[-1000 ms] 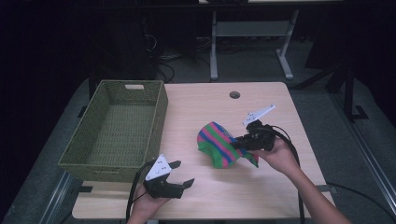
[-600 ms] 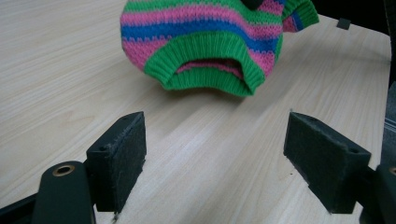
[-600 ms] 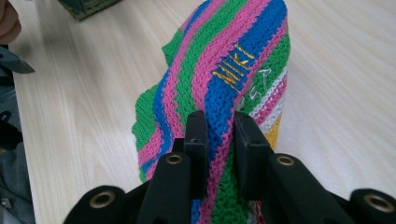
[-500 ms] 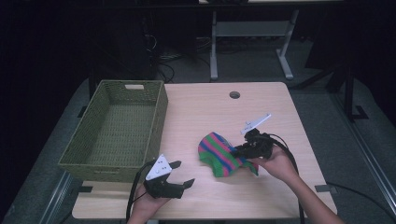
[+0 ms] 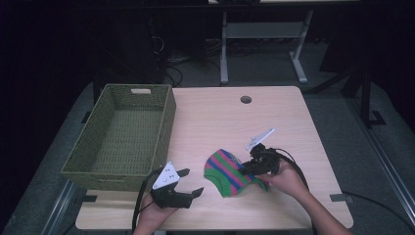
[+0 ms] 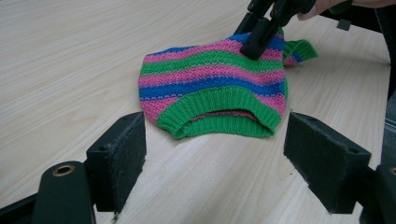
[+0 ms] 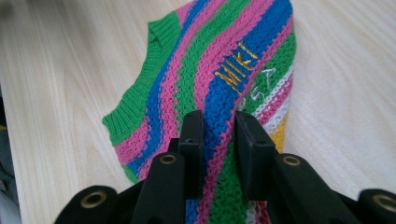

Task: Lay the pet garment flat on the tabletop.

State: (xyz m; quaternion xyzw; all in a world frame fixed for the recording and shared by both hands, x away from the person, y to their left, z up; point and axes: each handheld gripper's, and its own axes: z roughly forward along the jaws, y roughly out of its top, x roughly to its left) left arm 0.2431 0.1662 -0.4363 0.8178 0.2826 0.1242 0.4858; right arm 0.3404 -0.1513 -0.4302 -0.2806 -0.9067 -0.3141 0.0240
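The right gripper (image 5: 248, 169), jaws just easing apart, pinches a fold of the striped knit (image 5: 229, 172) on the table (image 5: 215, 122), while the left gripper (image 5: 190, 182) rests spread wide.

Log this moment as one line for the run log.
left gripper: open, resting near table front edge | right gripper: pinching a fold of striped knit sweater, jaws just easing | sweater: lying on table | basket: empty
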